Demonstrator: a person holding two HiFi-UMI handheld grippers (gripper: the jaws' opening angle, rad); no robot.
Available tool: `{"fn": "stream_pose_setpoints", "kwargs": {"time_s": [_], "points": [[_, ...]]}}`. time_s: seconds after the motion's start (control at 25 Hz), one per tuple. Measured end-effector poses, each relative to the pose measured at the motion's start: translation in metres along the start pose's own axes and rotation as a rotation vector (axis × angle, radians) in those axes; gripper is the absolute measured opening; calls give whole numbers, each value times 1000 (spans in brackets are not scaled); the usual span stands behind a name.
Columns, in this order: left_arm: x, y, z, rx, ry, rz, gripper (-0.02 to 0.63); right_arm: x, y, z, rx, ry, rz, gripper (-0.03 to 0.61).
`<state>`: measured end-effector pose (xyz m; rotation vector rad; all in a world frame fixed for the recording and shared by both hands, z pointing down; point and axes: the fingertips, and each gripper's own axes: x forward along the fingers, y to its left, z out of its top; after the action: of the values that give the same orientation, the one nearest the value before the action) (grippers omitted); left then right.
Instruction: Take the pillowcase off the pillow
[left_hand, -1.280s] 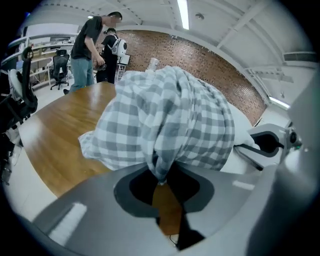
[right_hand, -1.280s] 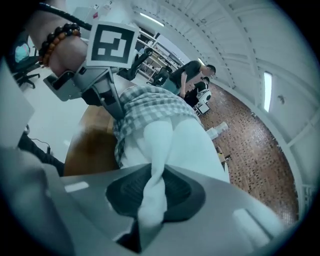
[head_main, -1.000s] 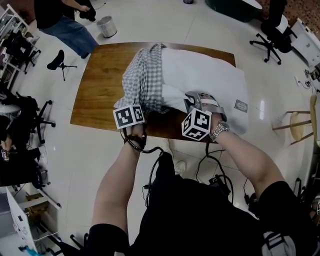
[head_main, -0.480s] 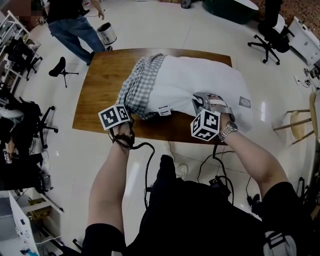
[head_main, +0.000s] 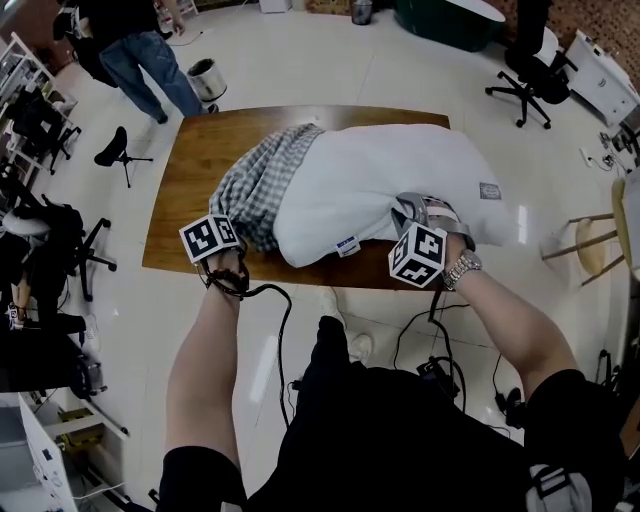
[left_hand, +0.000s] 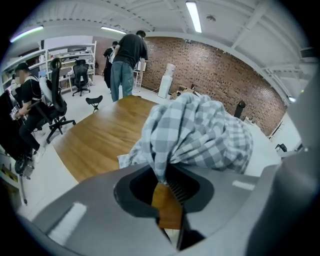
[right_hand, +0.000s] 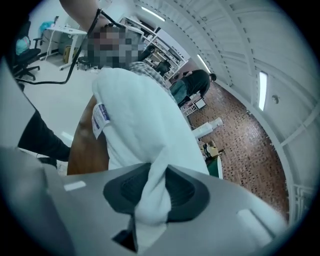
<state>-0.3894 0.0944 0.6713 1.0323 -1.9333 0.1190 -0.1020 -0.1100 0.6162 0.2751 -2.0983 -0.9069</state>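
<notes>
Checked pillowcase (head_main: 262, 185) half off our white pillow (head_main: 390, 185) on the table (head_main: 190, 190).
Left gripper (left_hand: 162, 179) jaws pinch the pillowcase; right gripper (right_hand: 150, 200) jaws, just easing apart, hold pillow fabric.

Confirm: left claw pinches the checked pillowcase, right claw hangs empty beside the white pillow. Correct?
No: the right claw is not empty. The right gripper view shows a fold of the white pillow pinched between its jaws, which have just been opening. The left claw does pinch the checked pillowcase.

An open lab-like workroom: rolling office chairs (head_main: 527, 62), equipment shelves (left_hand: 67, 55), a brick wall (left_hand: 220, 75), glossy white floor (head_main: 300, 60).
</notes>
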Motion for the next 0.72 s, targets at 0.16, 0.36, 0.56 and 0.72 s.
{"fn": "stream_pose_setpoints", "kwargs": {"time_s": [0.16,0.36,0.56,0.72], "points": [[-9,-1,-7,42,-10,48,164,-23,25,-4,21,11,124,226],[-30,-11,0,92,-64,88,258,-64,27,6,65,-4,196,250],[-52,-22,2,122,-127,58,265,-91,29,33,130,-69,202,249],[-63,-36,8,145,-151,37,266,-97,22,41,164,-89,187,249]]}}
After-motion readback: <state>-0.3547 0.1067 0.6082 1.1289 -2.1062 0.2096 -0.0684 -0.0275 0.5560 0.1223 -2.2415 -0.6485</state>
